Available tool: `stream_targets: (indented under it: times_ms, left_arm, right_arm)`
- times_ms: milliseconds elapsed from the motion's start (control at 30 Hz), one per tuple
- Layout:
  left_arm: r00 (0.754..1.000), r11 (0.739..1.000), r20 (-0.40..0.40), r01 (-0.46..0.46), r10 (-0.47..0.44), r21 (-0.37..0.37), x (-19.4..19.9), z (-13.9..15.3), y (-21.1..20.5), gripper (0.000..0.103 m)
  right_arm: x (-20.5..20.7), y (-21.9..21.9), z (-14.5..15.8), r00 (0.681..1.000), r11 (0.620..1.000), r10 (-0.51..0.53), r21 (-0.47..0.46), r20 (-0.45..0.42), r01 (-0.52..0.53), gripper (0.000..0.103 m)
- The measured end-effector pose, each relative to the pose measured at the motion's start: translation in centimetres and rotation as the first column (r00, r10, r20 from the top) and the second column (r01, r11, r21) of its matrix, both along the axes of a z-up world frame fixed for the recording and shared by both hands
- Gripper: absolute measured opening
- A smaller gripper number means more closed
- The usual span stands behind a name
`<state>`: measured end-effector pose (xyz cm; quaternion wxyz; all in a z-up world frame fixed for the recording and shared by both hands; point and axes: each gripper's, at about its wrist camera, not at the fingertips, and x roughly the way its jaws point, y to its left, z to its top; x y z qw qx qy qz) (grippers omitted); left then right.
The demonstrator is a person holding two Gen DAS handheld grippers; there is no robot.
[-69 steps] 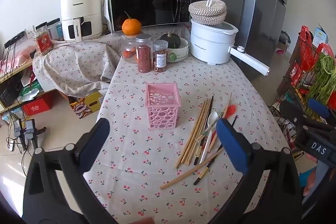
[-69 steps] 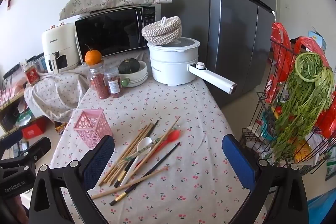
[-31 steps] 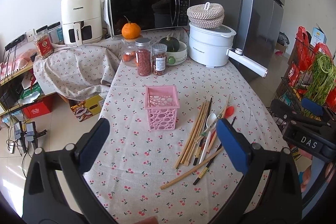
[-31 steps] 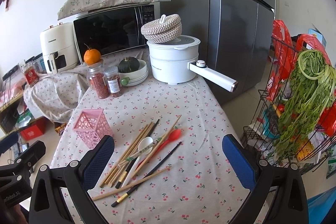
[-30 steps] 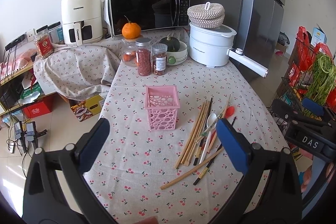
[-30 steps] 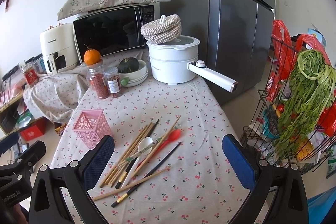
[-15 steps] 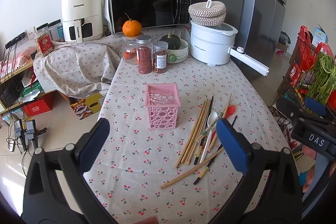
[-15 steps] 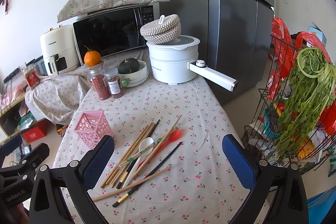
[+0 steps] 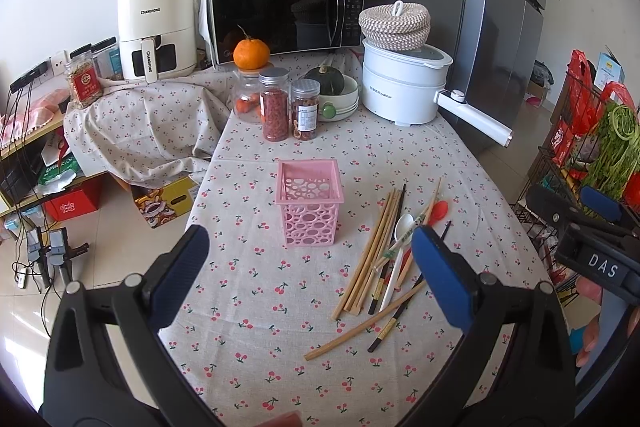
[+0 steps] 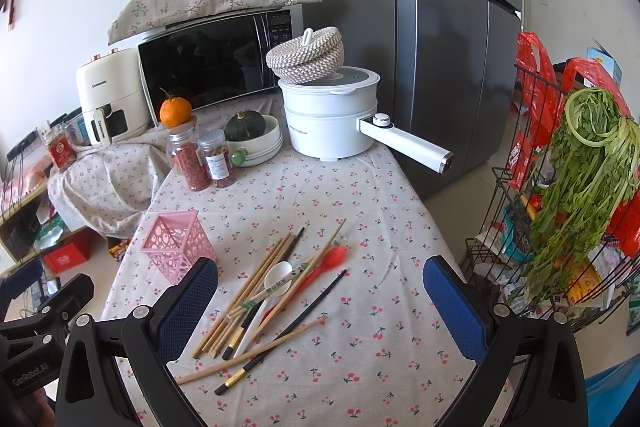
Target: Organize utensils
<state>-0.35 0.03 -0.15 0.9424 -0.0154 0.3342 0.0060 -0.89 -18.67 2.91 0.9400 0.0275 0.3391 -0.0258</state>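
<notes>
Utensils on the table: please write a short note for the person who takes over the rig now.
Left tongs: open, empty, above the table's near edge.
Right tongs: open, empty, over the utensil pile.
Pink basket: upright, appears empty.
Wooden chopsticks, black chopsticks, white spoon and red spoon: loose, crossed, right of the basket.
Done: nothing.
Left: put every utensil into the basket.

Open right tongs (image 10: 320,297) hover over scattered chopsticks (image 10: 256,291) beside pink basket (image 10: 176,245).
</notes>
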Motion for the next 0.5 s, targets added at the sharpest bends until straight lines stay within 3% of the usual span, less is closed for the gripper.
stream_targets:
  times_ms: [500]
  left_arm:
    - [1.000, 1.000, 0.000, 0.002, -0.002, -0.003, 0.00, 0.03, -0.07, 0.101]
  right_arm:
    - [-0.04, 0.09, -0.20, 1.000, 1.000, 0.000, 0.007, -0.007, 0.000, 0.103]
